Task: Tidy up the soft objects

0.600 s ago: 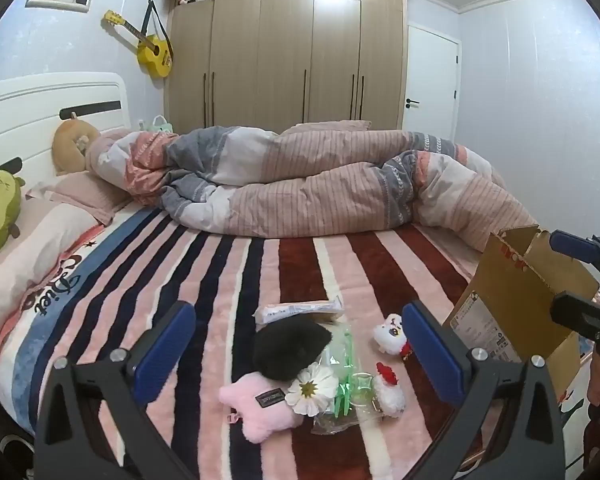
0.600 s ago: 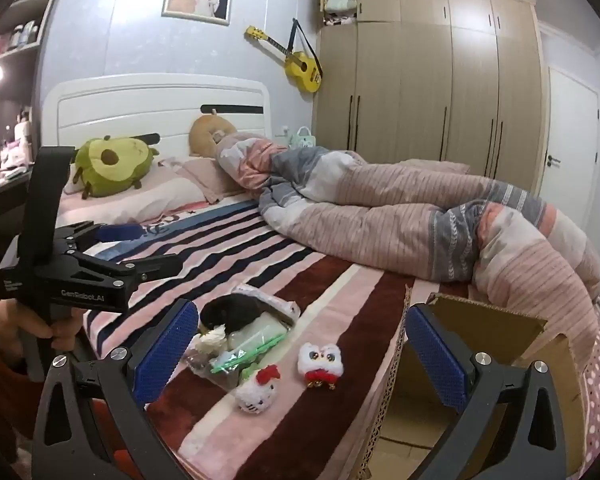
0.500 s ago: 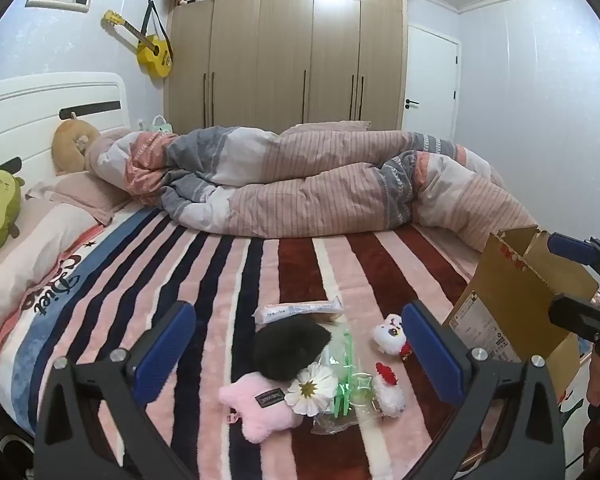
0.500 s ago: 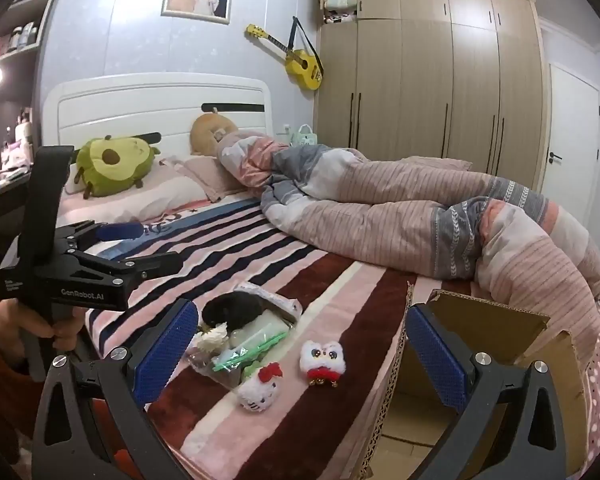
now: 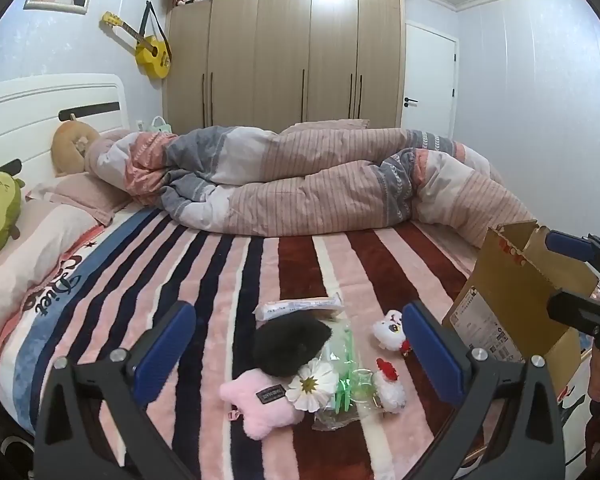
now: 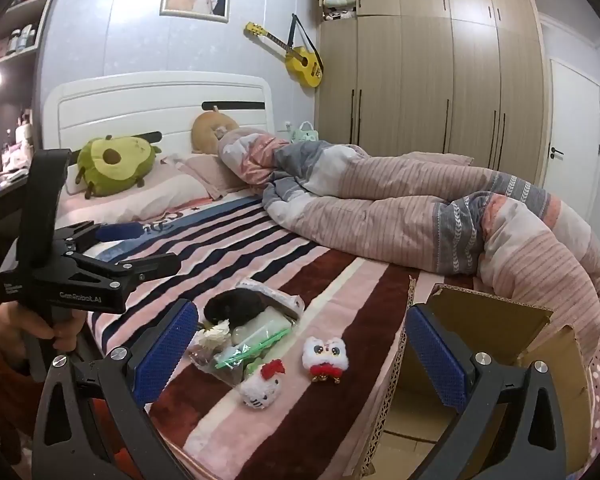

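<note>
Left claw: the left claw (image 5: pixel 298 338) hangs over the near edge of the bed (image 5: pixel 148 264), jaws spread wide, nothing between the pads.
Right claw: the right claw (image 6: pixel 300 340) is also spread wide and empty, one pad over the blanket, the other over the cardboard box (image 6: pixel 496 320).
Soft things, place: clustered on the striped blanket near the bed's foot edge, just beside the box.
Open room: bare striped blanket lies left of the cluster and between it and the rolled duvet (image 5: pixel 320 184); the box stands open at the bed's right corner.
Count, plush: four small ones, namely a pink star (image 5: pixel 260 404), a black plush (image 5: pixel 290 342), a white cat with a red bow (image 6: pixel 260 386) and a white lion-dance toy (image 6: pixel 326 356).
Count, other: one white daisy (image 5: pixel 312 384), one clear bag with green pieces (image 5: pixel 346 384), one white wrapped packet (image 5: pixel 300 306).
At the headboard: one avocado cushion (image 6: pixel 114 162), one tan round cushion (image 6: pixel 214 130).
Hidden: the pink star cannot be seen from the right wrist; the bag's contents are hard to make out; the box's inside is cut off by the claw.
Hands: one hand (image 6: pixel 32 326) in a red sleeve grips the left claw's handle.
</note>
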Tool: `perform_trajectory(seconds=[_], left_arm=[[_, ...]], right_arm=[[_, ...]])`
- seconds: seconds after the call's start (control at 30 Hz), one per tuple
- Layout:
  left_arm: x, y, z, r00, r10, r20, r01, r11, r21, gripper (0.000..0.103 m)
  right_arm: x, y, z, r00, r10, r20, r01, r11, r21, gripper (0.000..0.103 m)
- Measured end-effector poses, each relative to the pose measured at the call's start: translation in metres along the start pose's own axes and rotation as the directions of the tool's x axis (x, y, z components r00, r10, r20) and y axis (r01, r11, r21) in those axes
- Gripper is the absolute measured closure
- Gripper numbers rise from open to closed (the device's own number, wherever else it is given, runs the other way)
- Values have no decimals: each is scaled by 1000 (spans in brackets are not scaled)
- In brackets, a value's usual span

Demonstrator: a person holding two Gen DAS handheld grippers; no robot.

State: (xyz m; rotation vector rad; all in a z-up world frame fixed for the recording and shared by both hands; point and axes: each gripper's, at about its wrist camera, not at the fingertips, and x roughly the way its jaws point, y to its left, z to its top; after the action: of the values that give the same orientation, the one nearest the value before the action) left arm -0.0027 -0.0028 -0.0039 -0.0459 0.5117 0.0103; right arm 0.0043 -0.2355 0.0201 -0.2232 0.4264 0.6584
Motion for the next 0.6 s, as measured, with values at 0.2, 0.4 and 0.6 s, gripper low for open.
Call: perform_trajectory(seconds=[0.2, 0.4, 0.6], left_arm=[[-1, 0, -1, 1000, -4, -1, 4, 1000, 3, 0], [0, -1, 0, 1000, -7, 2, 7, 1000, 5, 0], [-2, -2, 1, 1000, -9, 5, 9, 1000, 5, 0]], right_arm=[[-4, 0, 0, 1000, -6, 10, 6, 1000, 3, 0], [-7, 0, 3, 1000, -8, 10, 8, 1000, 0, 0], [-10, -1, 3, 1000, -5, 20, 4, 1000, 10, 0]])
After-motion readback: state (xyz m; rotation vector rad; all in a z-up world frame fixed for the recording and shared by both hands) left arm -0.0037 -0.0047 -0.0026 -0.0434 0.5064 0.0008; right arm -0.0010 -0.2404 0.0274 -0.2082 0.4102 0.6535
